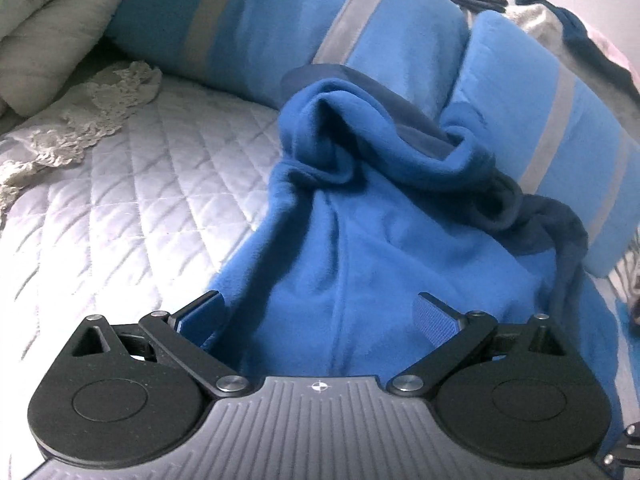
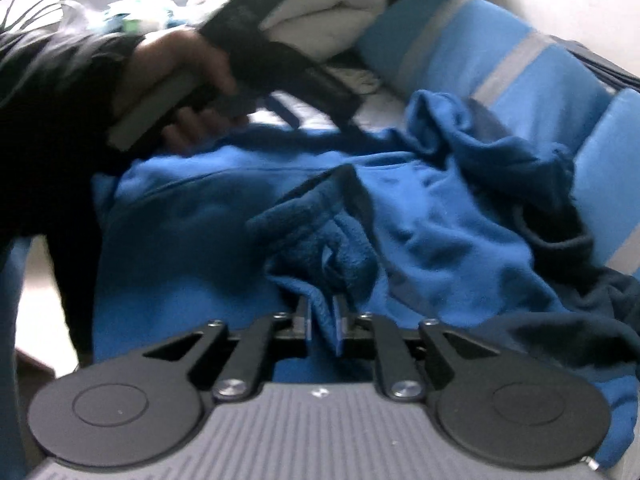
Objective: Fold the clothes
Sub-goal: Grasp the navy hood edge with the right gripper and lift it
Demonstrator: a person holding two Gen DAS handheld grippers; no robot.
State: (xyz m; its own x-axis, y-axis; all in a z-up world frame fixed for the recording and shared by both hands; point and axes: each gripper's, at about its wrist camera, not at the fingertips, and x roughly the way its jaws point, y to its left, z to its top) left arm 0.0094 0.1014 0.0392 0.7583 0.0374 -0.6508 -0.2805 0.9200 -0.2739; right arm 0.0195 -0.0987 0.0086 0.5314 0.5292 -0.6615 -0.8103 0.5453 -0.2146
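We see the right gripper (image 2: 322,322) narrowly parted with a fold of the blue fleece garment (image 1: 372,240) between its pads; the left gripper (image 1: 320,312) gapes wide over it. The garment lies rumpled, dark-trimmed, on the quilted bed (image 1: 120,208) against striped pillows (image 1: 280,28).

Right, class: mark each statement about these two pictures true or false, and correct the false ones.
1. The garment is blue fleece. True.
2. The left gripper is shut. False: its jaws stand wide apart.
3. The pillows are plain red. False: they are blue with grey stripes.
4. A fold of the garment lies between the fingers of the right gripper. True.
5. The bed cover is quilted. True.
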